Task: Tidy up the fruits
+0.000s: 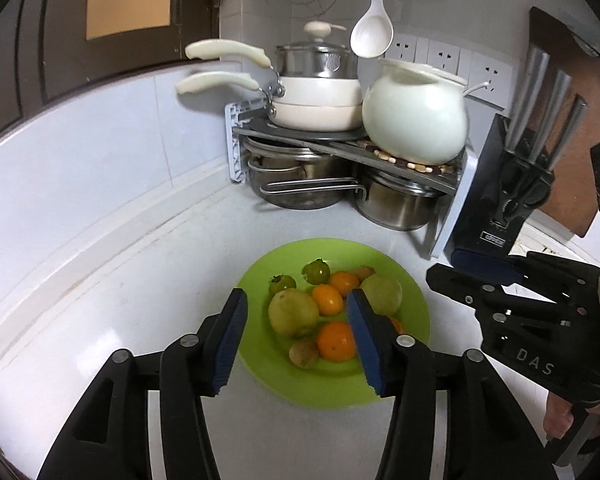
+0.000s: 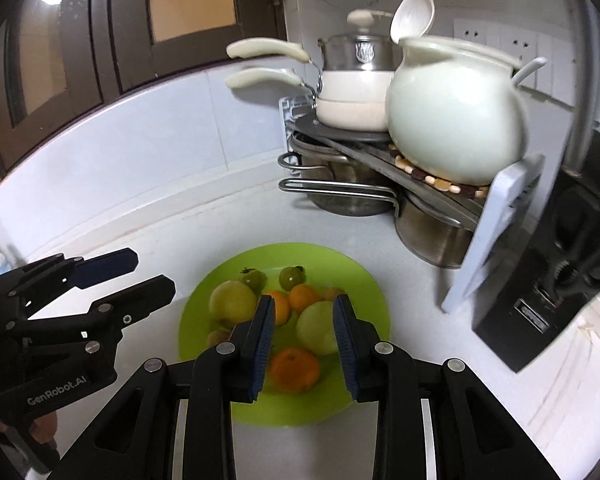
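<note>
A green plate (image 1: pixel 412 308) on the white counter holds several fruits: two pale green guavas (image 1: pixel 293 313), three oranges (image 1: pixel 335 341), two small green persimmons (image 1: pixel 316 272) and brown kiwis (image 1: pixel 304 354). My left gripper (image 1: pixel 296 344) is open and empty, hovering over the plate's near left side. My right gripper (image 2: pixel 304 344) is open and empty above the plate (image 2: pixel 196 320), with a guava (image 2: pixel 318 328) and an orange (image 2: pixel 294 370) seen between its fingers. Each gripper shows in the other's view, the right gripper (image 1: pixel 480 276) and the left gripper (image 2: pixel 112 276).
A corner rack (image 1: pixel 340 140) behind the plate carries white pans (image 1: pixel 316 100), a white ceramic pot (image 1: pixel 414 116) and steel pots below. A black knife block (image 1: pixel 504 184) stands at the right. A white spoon (image 1: pixel 372 36) hangs above. Tiled wall runs along the left.
</note>
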Demonstrator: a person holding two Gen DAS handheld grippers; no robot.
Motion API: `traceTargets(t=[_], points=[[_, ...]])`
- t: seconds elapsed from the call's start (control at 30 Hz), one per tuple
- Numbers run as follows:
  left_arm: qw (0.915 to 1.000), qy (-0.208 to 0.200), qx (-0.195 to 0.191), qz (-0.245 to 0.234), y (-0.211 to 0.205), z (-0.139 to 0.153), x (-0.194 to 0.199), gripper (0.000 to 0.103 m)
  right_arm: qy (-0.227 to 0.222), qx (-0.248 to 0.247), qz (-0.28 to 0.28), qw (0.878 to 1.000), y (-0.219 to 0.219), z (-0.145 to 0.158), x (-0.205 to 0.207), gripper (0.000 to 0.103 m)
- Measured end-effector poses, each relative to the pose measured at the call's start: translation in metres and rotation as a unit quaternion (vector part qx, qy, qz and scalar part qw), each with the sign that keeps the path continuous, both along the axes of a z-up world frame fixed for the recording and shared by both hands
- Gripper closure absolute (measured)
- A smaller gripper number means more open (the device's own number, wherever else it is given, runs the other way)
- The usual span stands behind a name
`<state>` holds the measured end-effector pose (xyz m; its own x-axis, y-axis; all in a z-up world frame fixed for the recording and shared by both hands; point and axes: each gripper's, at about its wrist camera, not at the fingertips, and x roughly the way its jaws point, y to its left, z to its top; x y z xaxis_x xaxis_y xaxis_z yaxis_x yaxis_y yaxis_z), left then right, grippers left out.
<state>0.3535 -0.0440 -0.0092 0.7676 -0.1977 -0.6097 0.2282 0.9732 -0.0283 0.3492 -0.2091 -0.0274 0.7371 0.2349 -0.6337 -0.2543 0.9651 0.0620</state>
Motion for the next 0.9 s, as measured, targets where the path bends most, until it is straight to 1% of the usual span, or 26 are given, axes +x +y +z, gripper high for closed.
traceTargets(t=[0.07, 0.1, 0.13, 0.2, 0.23, 0.3, 0.37, 0.47, 0.57, 0.8, 0.9], points=[[1.0000, -0.006, 0.001, -0.001, 0.002, 0.003, -0.010, 0.039, -0.004, 0.001, -0.007, 1.000, 0.001, 0.002, -0.014, 0.072], [0.9999, -0.012, 0.002, -0.001, 0.004, 0.004, -0.018, 0.037, -0.006, 0.000, -0.011, 1.000, 0.001, 0.003, -0.019, 0.069], [0.9999, -0.015, 0.002, 0.000, 0.005, 0.005, -0.021, 0.035, -0.009, -0.001, -0.019, 1.000, 0.002, 0.004, -0.029, 0.066], [0.9997, -0.025, 0.004, 0.000, 0.008, 0.007, -0.034, 0.030, -0.015, -0.002, -0.031, 0.999, 0.002, 0.006, -0.041, 0.056], [0.9995, -0.030, 0.007, 0.001, 0.010, 0.008, -0.041, 0.026, -0.020, -0.002, -0.037, 0.999, 0.002, 0.006, -0.051, 0.055], [0.9991, -0.038, 0.015, 0.005, 0.013, 0.010, -0.054, 0.022, -0.023, -0.002, -0.049, 0.999, 0.002, 0.007, -0.065, 0.047], [0.9988, -0.044, 0.020, 0.007, 0.017, 0.012, -0.069, 0.015, -0.026, 0.001, -0.055, 0.998, 0.002, 0.009, -0.078, 0.044], [0.9985, -0.049, 0.018, 0.014, 0.022, 0.013, -0.088, 0.012, -0.031, 0.000, -0.066, 0.997, 0.002, 0.010, -0.099, 0.037], [0.9981, -0.054, 0.017, 0.023, 0.026, 0.014, -0.109, 0.006, -0.036, -0.003, -0.074, 0.997, 0.001, 0.011, -0.120, 0.035], [0.9971, -0.066, 0.010, 0.038, 0.023, 0.017, -0.166, 0.001, -0.050, -0.007, -0.073, 0.996, -0.002, 0.016, -0.173, 0.024], [0.9964, -0.071, 0.008, 0.045, 0.019, 0.019, -0.188, 0.000, -0.054, -0.004, -0.073, 0.996, -0.005, 0.018, -0.194, 0.020]])
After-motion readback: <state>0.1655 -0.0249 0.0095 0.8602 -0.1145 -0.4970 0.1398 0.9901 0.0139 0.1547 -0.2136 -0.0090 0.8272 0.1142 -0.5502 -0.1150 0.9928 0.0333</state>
